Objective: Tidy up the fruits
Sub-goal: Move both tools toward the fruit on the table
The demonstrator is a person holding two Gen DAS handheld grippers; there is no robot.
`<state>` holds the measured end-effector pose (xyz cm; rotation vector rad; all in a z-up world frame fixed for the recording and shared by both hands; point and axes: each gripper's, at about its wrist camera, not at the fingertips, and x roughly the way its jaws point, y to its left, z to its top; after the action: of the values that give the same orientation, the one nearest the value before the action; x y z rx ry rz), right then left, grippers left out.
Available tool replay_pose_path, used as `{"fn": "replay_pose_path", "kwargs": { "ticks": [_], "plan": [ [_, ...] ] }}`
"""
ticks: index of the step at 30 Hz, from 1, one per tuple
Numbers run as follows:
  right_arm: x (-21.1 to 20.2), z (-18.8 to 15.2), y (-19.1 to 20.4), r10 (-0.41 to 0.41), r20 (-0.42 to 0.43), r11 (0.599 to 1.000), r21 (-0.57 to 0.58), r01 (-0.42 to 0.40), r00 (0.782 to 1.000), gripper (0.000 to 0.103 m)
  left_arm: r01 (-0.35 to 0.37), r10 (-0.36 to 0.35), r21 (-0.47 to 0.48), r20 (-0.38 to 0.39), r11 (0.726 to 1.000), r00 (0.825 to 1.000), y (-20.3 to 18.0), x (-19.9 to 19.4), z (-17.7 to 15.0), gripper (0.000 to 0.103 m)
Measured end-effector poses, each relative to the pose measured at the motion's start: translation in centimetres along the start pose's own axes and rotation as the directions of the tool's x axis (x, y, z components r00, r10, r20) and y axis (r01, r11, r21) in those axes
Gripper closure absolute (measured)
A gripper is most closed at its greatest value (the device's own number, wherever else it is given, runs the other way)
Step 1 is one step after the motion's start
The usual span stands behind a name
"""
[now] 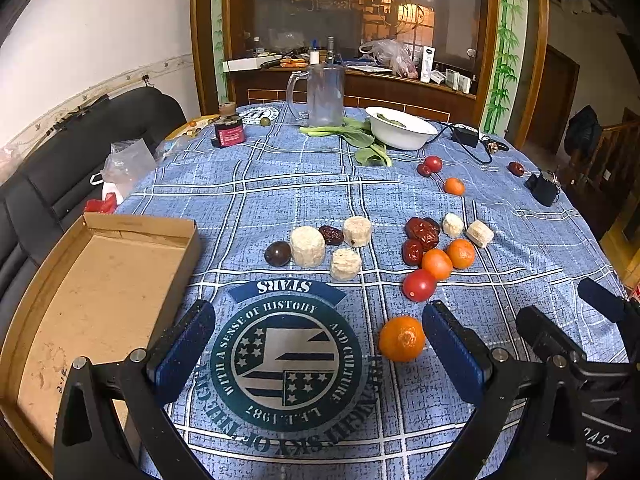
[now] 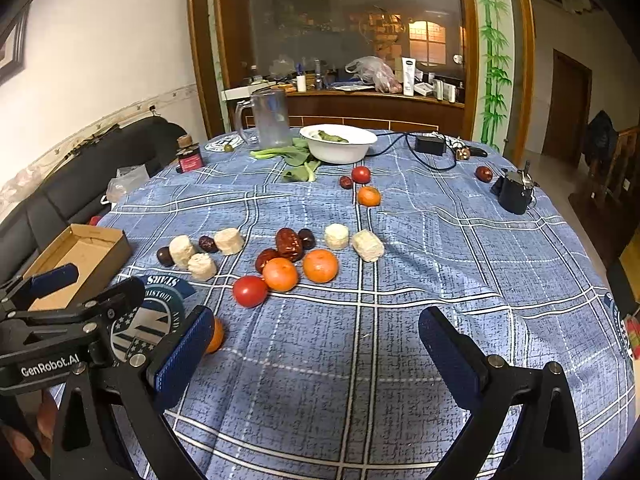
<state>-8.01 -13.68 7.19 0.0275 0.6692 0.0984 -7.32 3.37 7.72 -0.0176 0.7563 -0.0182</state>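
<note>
**Nearest mandarin sits between your two hand-held grippers**

Blue plaid cloth covers the counter (image 1: 280,200), and the fruit lies scattered across it. Take the nearest mandarin (image 1: 401,338) as your landmark: it rests alone on the cloth, just inside the right finger (image 1: 452,356) of your left hand-held gripper (image 1: 320,354) and almost touching it. It is round, so it has no long axis to line up with. From your right hand-held gripper (image 2: 316,356) it lies just outside the left finger, half hidden behind that pad. Your left hand looks better placed.

Beyond the mandarin lie a tomato (image 1: 419,285), two more mandarins and red dates (image 1: 422,233). Left of it, well apart, stands the empty cardboard box (image 1: 100,280).

Both hand-held grippers stand spread wide, holding and touching nothing.
</note>
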Motion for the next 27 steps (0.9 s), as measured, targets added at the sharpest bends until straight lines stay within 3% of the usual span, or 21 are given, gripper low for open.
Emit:
{"fn": "replay_pose_path", "kwargs": {
  "ticks": [27],
  "plan": [
    [-0.33,-0.19,0.27,0.016,0.0,1.0,-0.004,-0.016,1.0,0.006,-0.014,0.014,-0.015,-0.009,1.0,1.0,0.36,0.02,-0.07,0.0]
  ]
}}
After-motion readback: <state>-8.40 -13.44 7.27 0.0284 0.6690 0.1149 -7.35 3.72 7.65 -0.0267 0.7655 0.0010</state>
